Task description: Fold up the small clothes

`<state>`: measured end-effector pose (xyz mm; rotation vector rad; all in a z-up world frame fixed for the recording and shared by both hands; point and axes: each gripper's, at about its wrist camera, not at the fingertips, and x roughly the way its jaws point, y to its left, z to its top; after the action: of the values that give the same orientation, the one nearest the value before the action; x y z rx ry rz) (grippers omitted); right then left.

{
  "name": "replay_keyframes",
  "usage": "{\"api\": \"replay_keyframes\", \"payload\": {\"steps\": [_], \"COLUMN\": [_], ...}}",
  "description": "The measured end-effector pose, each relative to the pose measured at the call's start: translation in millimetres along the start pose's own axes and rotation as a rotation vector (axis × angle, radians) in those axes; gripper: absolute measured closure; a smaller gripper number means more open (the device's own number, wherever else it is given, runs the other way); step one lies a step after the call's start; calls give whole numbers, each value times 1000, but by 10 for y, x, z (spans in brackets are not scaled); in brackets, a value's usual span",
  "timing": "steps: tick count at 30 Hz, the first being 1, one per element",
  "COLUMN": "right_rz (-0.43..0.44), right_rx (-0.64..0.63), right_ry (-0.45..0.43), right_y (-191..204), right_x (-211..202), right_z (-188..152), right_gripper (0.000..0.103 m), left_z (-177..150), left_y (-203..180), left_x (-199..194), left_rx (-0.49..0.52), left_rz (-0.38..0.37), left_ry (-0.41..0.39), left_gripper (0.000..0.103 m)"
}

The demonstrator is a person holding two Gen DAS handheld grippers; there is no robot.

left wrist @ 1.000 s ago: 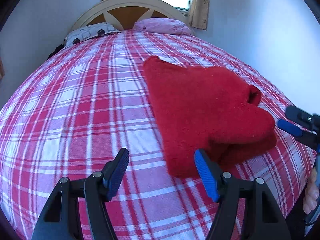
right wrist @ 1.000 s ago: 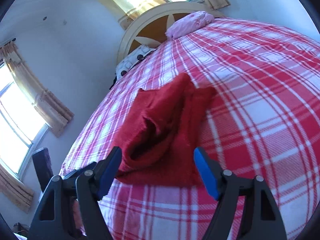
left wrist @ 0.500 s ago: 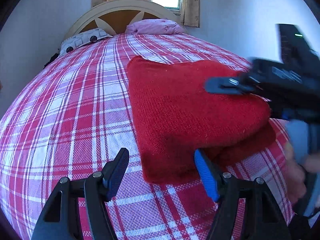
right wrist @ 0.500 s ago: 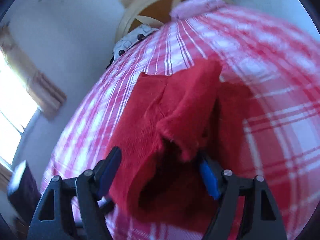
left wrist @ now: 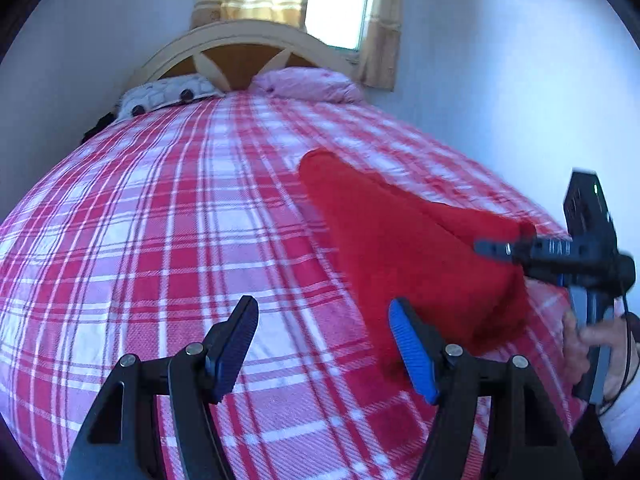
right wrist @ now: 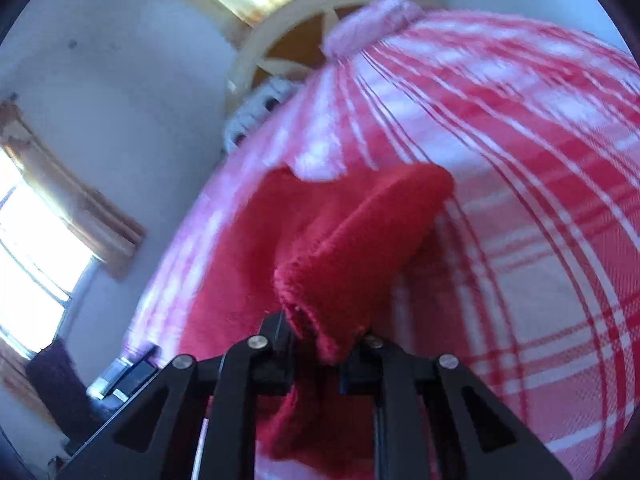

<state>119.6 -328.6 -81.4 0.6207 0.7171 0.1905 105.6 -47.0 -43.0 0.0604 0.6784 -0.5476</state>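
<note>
Red knit garment (right wrist: pixel 344 264) pinched on the plaid bed (left wrist: pixel 160 240)

Right gripper (right wrist: pixel 320 344) has just clamped its near edge; left gripper (left wrist: pixel 320 348) hangs open, holding nothing.

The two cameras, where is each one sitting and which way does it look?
Left wrist: sits on the left gripper, open, looks along the checked bed toward the headboard; the right gripper and a hand show.
Right wrist: sits on the right gripper, whose jaws have just closed on the red garment, facing the headboard.
Shared: bed, garment, pink pillow.
</note>
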Motion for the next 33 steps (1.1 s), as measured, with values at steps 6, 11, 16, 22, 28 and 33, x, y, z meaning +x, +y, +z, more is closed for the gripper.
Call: {"api": "replay_keyframes", "payload": {"steps": [6,11,16,22,28,33], "right_rz": [95,147,-60,-74,96,-18], "right_rx": [145,-37,-280,-257,-206,-298], "right_ry": [-60,-151,-32,-4,90,240], "right_y": [-165,266,668,581,564,440], "right_x": [-243,-710,-399,-43,-247,-351], "right_z": [-100,-416,-703,-725,-617,-749], "right_gripper": [20,24,39,76,87,93], "left_z": [-107,-216,-344,-276,-194,-333], "left_y": [65,86,-158,-226,183,322], "left_x": [-21,-148,-94,245,295,291], "left_rx": [-4,37,104,119,-149,-187], "left_rz": [5,-52,-71,77,54,-4], "left_ry": [24,13,42,109,131,206], "left_gripper": [34,34,34,34,33,33]}}
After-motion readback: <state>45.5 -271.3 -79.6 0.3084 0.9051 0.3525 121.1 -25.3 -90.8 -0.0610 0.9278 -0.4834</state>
